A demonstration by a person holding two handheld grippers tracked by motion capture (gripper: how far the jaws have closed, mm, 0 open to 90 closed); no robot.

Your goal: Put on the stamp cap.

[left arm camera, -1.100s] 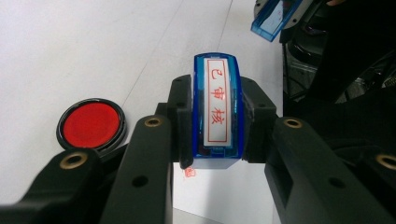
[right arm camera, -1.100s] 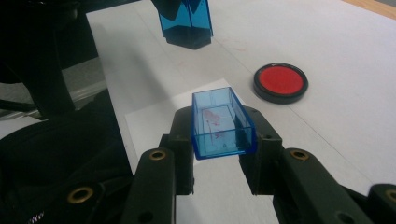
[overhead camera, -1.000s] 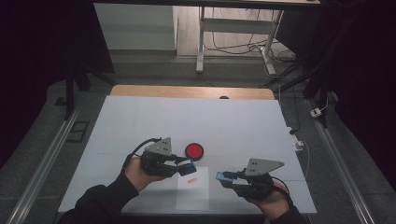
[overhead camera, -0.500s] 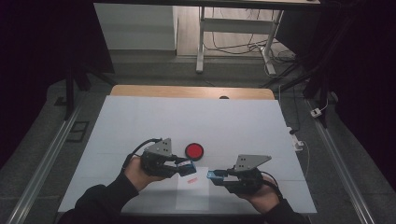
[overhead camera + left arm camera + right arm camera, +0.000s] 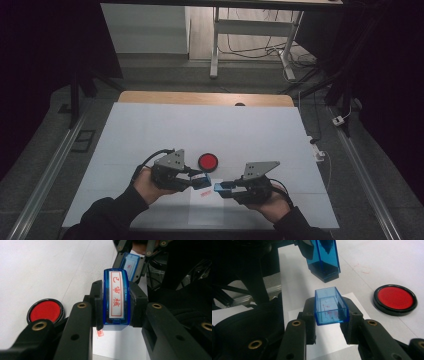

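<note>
Just beside the red ink pad [image 5: 207, 162], on its near side, above a white sheet of paper [image 5: 210, 207] on the table [image 5: 150, 130]: a blue stamp [image 5: 116, 298] clamped between the closed jaws of the left hand-held gripper [image 5: 196, 181], label up, base turned toward the other hand. Facing it and just apart, its clear blue cap [image 5: 330, 306], open mouth forward, pinched in the right hand-held gripper [image 5: 223, 187]. A red imprint [image 5: 203, 195] already on the paper. Probably the recapping step; next, line up mouth with base, then push straight together, jaws kept tight.
</note>
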